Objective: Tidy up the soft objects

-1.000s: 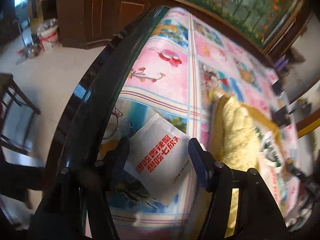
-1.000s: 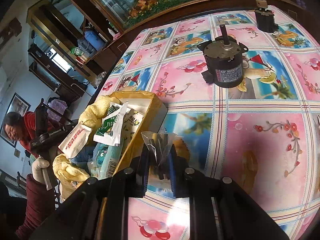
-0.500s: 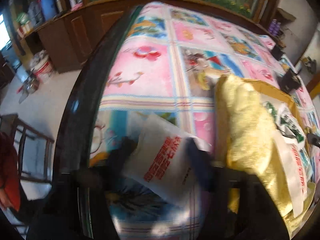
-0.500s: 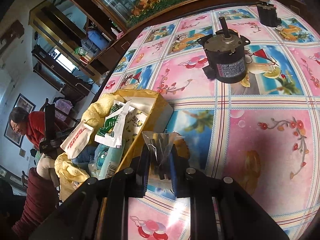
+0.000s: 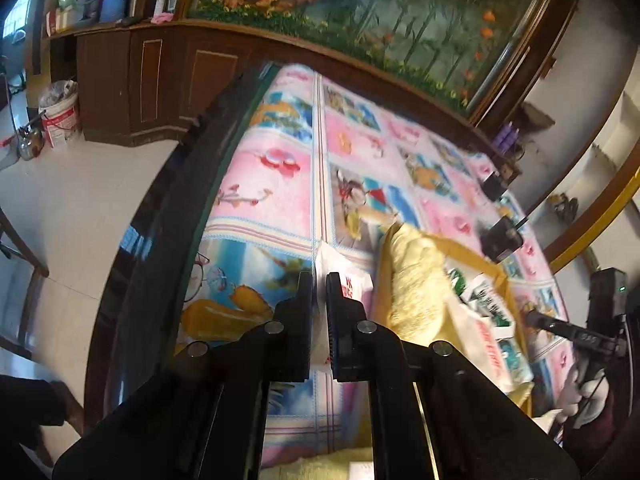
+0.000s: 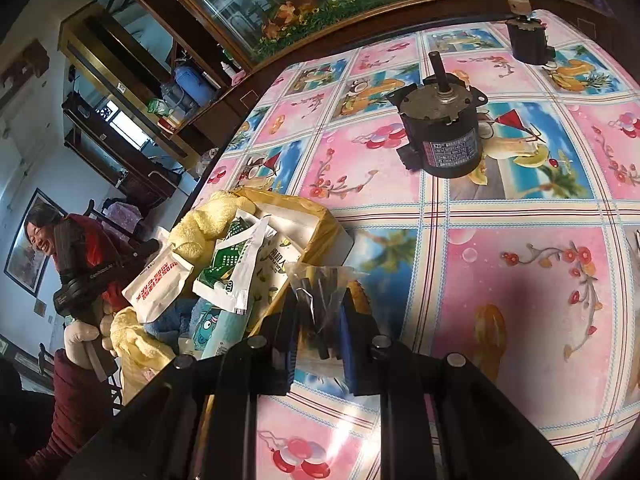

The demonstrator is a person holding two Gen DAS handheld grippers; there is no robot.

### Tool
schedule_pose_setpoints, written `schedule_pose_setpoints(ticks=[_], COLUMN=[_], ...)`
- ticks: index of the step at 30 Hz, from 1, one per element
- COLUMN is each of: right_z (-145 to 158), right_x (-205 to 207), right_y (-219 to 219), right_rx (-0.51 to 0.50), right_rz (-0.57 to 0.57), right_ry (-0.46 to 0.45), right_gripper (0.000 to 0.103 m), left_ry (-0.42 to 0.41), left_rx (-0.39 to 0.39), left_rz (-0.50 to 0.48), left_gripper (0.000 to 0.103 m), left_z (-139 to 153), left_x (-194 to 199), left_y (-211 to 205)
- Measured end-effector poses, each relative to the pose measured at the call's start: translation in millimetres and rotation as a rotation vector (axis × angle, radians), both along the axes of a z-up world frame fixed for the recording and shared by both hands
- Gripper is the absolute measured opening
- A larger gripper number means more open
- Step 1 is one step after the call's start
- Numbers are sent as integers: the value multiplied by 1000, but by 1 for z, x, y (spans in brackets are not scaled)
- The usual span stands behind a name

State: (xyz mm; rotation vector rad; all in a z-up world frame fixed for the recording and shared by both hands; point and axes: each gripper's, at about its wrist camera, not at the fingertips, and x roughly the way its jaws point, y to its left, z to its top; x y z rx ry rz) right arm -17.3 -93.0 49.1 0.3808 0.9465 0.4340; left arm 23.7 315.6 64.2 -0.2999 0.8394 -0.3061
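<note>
Holding: left gripper (image 5: 319, 280) had just closed its fingers on the white packet (image 5: 352, 276).
Right gripper (image 6: 320, 300): fingers gripped a clear bag (image 6: 320, 280).

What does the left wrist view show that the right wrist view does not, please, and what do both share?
Left wrist only: the left tongs shut on a white packet, and a white bucket on the floor.

Right wrist only: the right tongs shut on a clear plastic bag.

Both: the yellow box of soft goods, the yellow towel and two black motors.
</note>
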Motion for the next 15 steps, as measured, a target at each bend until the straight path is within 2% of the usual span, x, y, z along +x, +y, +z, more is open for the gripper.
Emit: schedule_pose_setpoints(ticks=[6, 9, 12, 15], right_z=[16, 28, 39, 43], right_x=[-2, -2, -1, 3], right_y=[11, 23, 42, 66], right_rx=[-3, -3, -11, -20], right_rz=[25, 55, 100, 154], right_ry=[-41, -71, -98, -107], right_gripper=[17, 17, 17, 17], left_ry=[-137, -199, -236, -225], left_rx=[-65, -79, -64, 19], left_rz=[9, -18, -30, 24], left_gripper=[5, 5, 5, 6], left_z=[45, 66, 77, 73], left_x=[-37, -60, -79, -74], left_y=[11, 6, -2, -4])
